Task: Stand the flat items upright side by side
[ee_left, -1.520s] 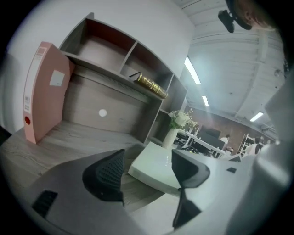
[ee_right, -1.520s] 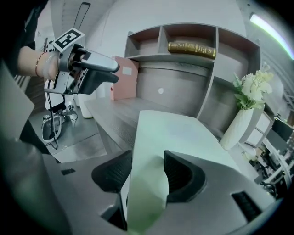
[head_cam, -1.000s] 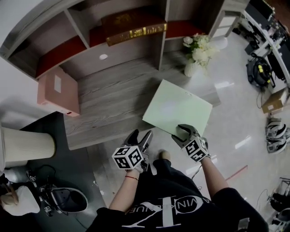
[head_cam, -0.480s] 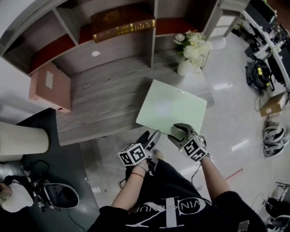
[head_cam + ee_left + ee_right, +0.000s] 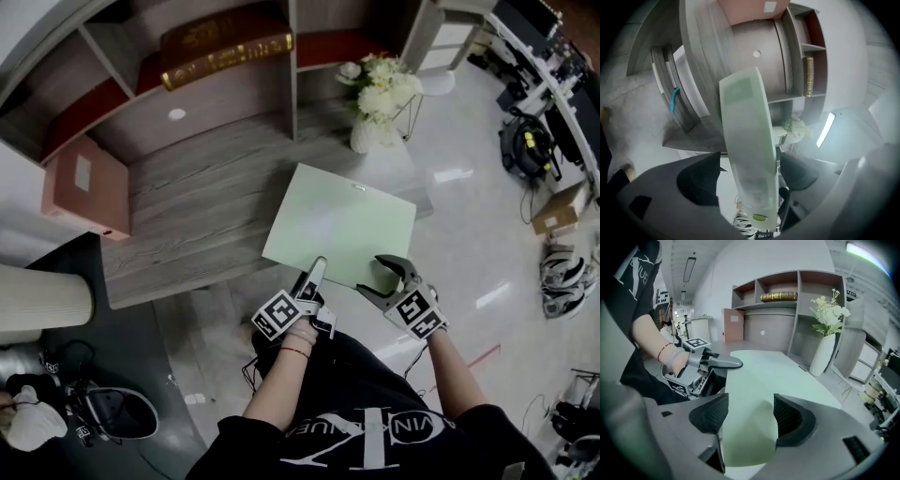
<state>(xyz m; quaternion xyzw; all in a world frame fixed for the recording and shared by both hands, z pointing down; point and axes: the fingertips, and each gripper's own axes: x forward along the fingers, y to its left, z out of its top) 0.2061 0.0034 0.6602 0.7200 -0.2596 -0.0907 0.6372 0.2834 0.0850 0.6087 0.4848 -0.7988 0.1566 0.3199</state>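
Note:
A pale green flat folder [image 5: 342, 225] lies on the grey wooden desk [image 5: 197, 206], its near edge over the desk's front edge. My left gripper [image 5: 314, 274] is rolled on its side at the folder's near left edge. In the left gripper view the folder [image 5: 745, 140] runs edge-on between the jaws with a gap on each side. My right gripper [image 5: 373, 277] is at the near right corner, and that corner [image 5: 754, 437] shows between its spread jaws. Both grippers' jaws have just been opening. The left gripper [image 5: 719, 363] also shows in the right gripper view.
A pink box [image 5: 80, 183] stands at the desk's left end. A white vase of flowers [image 5: 375, 94] stands at the far right. A brown and gold book [image 5: 225, 47] lies in the shelf behind. A white cylinder [image 5: 37, 305] stands on the floor at the left.
My left gripper has come up to the folder's near edge and rolled, jaws now around that edge. The right gripper's jaws have spread at the near corner.

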